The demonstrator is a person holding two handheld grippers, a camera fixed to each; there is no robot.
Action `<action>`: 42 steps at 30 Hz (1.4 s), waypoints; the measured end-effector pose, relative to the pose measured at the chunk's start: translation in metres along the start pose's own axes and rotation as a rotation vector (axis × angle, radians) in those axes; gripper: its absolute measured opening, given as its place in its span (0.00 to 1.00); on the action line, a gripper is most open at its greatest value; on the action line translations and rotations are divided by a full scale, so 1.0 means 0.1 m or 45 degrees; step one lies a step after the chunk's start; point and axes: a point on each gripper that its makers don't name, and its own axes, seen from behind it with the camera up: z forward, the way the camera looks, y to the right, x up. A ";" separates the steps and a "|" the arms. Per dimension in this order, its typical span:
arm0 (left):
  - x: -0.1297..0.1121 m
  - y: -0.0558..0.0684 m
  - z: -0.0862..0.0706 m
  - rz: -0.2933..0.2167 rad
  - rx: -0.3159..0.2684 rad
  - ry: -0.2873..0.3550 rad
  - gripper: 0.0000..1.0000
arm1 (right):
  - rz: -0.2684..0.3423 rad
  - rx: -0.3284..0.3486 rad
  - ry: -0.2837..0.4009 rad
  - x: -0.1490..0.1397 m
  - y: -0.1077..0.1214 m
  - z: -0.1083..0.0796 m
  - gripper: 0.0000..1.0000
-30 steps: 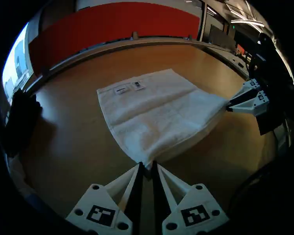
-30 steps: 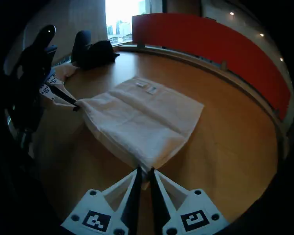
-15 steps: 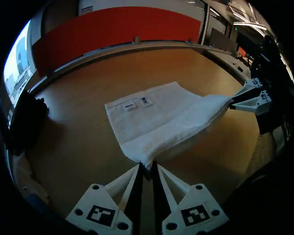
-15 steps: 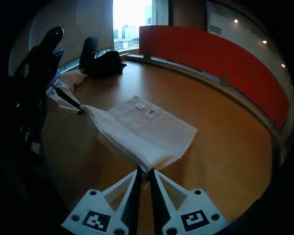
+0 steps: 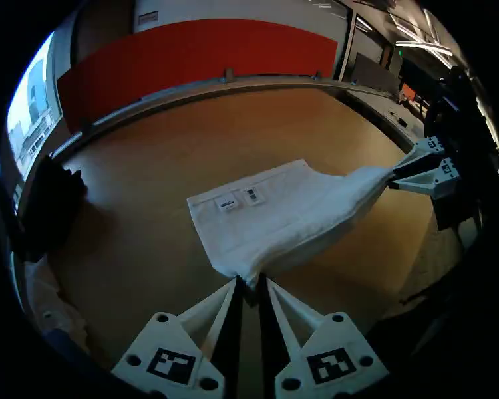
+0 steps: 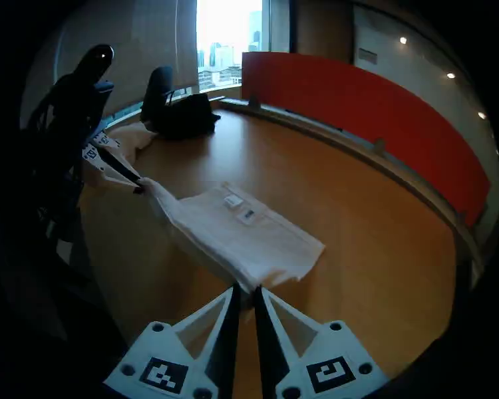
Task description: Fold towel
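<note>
White plain towel (image 5: pixel 283 216) between the jaws. Orange-brown wooden table (image 5: pixel 136 213) under it; red partition (image 5: pixel 196 53) beyond. Left gripper (image 5: pixel 251 284) white, with black-and-white square markers.

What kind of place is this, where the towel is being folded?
Probably an office or meeting room: a large wooden table under the towel, a red partition along its far edge, and an office chair beside a window showing city buildings.

The left gripper (image 5: pixel 250 290) and right gripper (image 6: pixel 244 294) each have white wedge-shaped fingers (image 5: pixel 206 316), black inner pads (image 5: pixel 231 319), and round holes (image 5: pixel 160 318) around a black-and-white square marker (image 5: pixel 175 366).
</note>
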 end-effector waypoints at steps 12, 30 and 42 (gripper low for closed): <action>0.02 0.08 -0.06 -0.011 -0.013 -0.002 0.16 | -0.018 0.000 -0.012 0.01 0.02 -0.09 0.15; 0.24 -0.17 0.39 -0.072 0.049 0.001 0.15 | -0.044 -0.031 -0.060 0.11 0.41 0.34 0.15; 0.22 -0.34 0.83 -0.044 0.072 -0.061 0.15 | -0.041 -0.037 -0.124 -0.01 0.64 0.73 0.15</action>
